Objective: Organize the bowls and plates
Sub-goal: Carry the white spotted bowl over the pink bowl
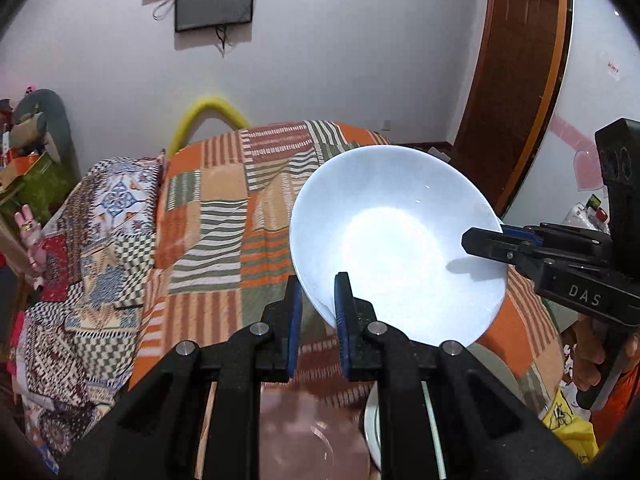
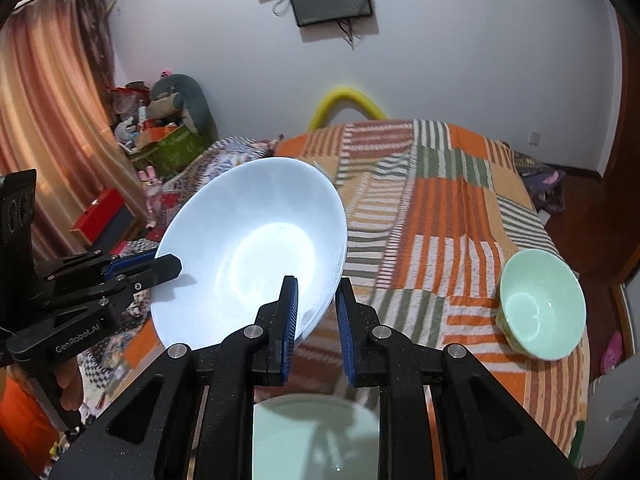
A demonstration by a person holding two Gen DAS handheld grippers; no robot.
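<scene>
A large white bowl (image 1: 396, 248) is held in the air above the bed, tilted. My left gripper (image 1: 318, 300) is shut on its near-left rim. My right gripper (image 2: 317, 304) is shut on its opposite rim and shows in the left wrist view (image 1: 486, 240) at the right. The same white bowl (image 2: 252, 248) fills the middle of the right wrist view, with my left gripper (image 2: 160, 266) on its left edge. A pale green bowl (image 2: 542, 306) stands on the bedspread to the right. A pale plate (image 2: 316, 436) lies below my right gripper, and a plate edge (image 1: 372, 428) shows below my left.
The bed has an orange, green and white striped patchwork bedspread (image 2: 440, 216). A patterned quilt (image 1: 92, 264) covers its left side. A yellow foam arch (image 1: 212, 110) stands at the far end. Toys and boxes (image 2: 160, 128) pile up at the far left by a curtain. A wooden door (image 1: 516, 80) is at the right.
</scene>
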